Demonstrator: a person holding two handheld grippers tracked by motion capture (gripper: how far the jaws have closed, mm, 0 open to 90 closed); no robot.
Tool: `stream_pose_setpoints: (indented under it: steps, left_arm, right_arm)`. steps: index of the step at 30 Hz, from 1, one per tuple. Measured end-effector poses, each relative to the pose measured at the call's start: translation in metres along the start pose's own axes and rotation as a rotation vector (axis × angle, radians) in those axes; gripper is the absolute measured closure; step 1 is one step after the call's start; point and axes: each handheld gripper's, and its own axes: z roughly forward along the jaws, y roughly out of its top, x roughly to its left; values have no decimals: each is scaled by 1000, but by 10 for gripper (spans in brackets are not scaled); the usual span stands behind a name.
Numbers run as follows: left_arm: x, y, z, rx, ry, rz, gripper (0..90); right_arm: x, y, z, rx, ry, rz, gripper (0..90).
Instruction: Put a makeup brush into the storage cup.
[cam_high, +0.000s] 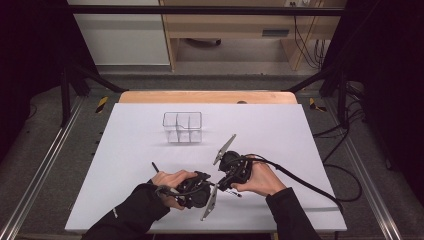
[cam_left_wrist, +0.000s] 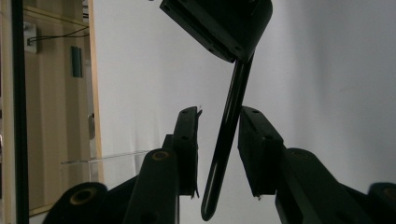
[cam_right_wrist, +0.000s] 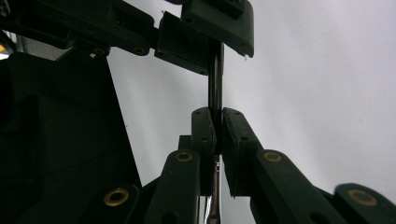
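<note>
Right claw (cam_right_wrist: 218, 126) was clamped tight on a thin black pen (cam_right_wrist: 215, 84), pads pressing both sides of its barrel. Left claw (cam_left_wrist: 219, 140) stood partly open around the same pen (cam_left_wrist: 229, 135) (barrel between the pads, gaps visible either side, no contact I could see). Both claws met low over the white desk (cam_high: 125, 150), near its front edge. A clear compartment box (cam_high: 182, 127) sat well apart, farther back on the desk.

Black pen (cam_left_wrist: 227, 135), black hand-held gripper (cam_right_wrist: 218, 128), white table (cam_high: 280, 130), clear organizer (cam_high: 182, 127).
</note>
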Motion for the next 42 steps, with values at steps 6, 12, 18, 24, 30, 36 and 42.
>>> stream_pose_setpoints:
  steps: [6,12,18,24,30,36,42]
  left_arm:
    - [-2,1,1,-2,-4,22,754]
    - [-3,2,1,9,-6,48,794]
    - [-5,2,2,17,-20,65,822]
    - [-4,3,2,16,-16,67,827]
    - [-5,3,0,18,-13,54,829]
    - [-6,0,0,20,-3,19,829]
    - [-5,-9,-1,25,0,-55,829]
  right_arm:
    - [1,0,0,6,2,-3,842]
    - [1,-1,0,3,-6,-9,842]
    - [1,-1,-1,-7,-14,-24,840]
    - [2,-1,-2,-9,-13,-23,837]
    - [2,-2,-4,-30,-27,-27,813]
    - [2,-3,-10,-75,-57,-33,738]
    - [1,-6,-24,-184,-119,-23,623]
